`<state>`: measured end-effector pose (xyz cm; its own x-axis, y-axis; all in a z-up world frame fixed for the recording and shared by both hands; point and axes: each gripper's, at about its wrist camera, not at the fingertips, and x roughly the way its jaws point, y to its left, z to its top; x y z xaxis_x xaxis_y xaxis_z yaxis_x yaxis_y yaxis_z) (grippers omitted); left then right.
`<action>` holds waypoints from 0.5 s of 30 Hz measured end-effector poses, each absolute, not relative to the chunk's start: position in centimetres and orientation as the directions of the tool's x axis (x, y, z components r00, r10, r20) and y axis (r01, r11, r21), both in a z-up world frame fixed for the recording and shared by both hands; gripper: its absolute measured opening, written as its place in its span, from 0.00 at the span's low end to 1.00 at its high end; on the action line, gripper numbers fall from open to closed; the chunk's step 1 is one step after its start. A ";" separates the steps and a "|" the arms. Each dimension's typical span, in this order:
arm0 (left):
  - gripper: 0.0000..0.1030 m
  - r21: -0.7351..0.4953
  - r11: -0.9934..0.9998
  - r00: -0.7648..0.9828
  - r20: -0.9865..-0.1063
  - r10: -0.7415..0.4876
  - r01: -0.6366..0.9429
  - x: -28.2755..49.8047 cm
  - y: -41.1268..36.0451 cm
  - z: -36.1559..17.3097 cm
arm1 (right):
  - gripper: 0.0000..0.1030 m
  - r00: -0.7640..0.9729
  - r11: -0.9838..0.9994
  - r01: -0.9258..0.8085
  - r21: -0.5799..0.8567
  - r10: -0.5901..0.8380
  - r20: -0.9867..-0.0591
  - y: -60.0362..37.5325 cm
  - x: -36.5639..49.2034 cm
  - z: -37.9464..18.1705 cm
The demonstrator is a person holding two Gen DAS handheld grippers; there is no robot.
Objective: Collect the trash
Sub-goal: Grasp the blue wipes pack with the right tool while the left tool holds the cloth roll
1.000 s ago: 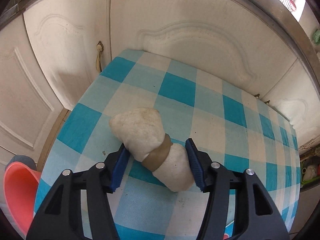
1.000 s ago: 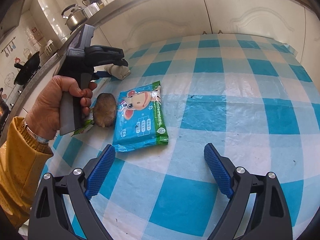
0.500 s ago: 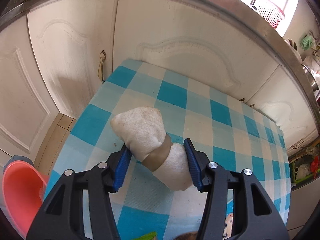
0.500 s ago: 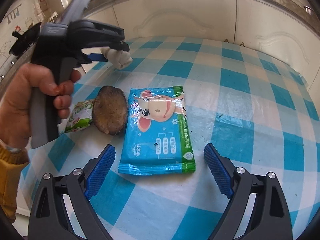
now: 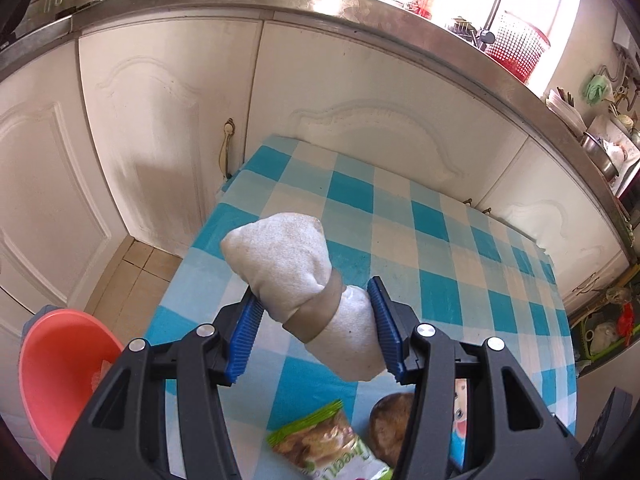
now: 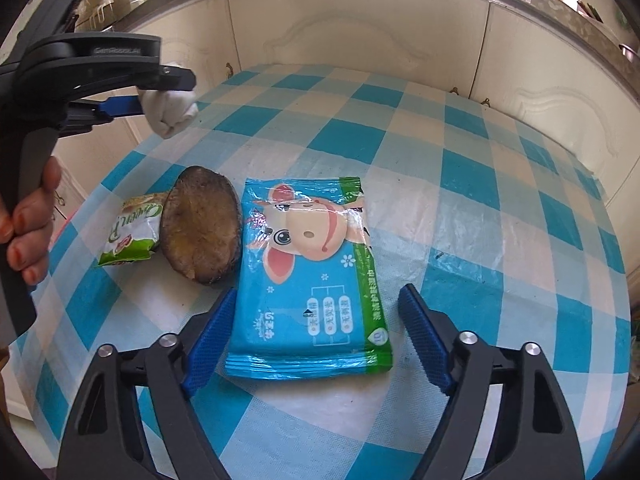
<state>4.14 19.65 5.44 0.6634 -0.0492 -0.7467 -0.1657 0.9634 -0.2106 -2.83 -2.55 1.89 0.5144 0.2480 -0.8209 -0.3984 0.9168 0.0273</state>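
Left gripper [image 5: 316,322] is clamped on the white rolled cloth bundle with a tan band [image 5: 298,280]. Within the last second it has risen clear of the blue-and-white checked tablecloth [image 6: 480,184]; pickup judged complete, and the pink plastic bin [image 5: 60,376] lies below left. Right gripper [image 6: 316,338], jaws wide apart, straddles the blue wet-wipe packet [image 6: 308,280] without visible contact.

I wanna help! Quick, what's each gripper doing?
Left gripper: shut on the white bundle.
Right gripper: open, straddling the wipes pack.
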 end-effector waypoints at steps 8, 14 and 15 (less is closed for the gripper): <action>0.52 -0.214 0.964 0.658 -0.751 -0.059 -0.157 1.7 20.2 5.1 | 0.62 0.527 0.915 -0.403 0.010 0.241 -0.815 -2.8 -3.1 2.0; 0.52 -0.231 0.960 0.657 -0.751 -0.070 -0.161 0.2 20.9 4.8 | 0.58 0.530 0.918 -0.395 0.037 0.260 -0.807 -3.5 -3.5 2.2; 0.52 -0.234 0.959 0.657 -0.750 -0.071 -0.162 -0.1 21.0 4.8 | 0.57 0.531 0.919 -0.390 0.047 0.267 -0.804 -3.8 -3.6 2.3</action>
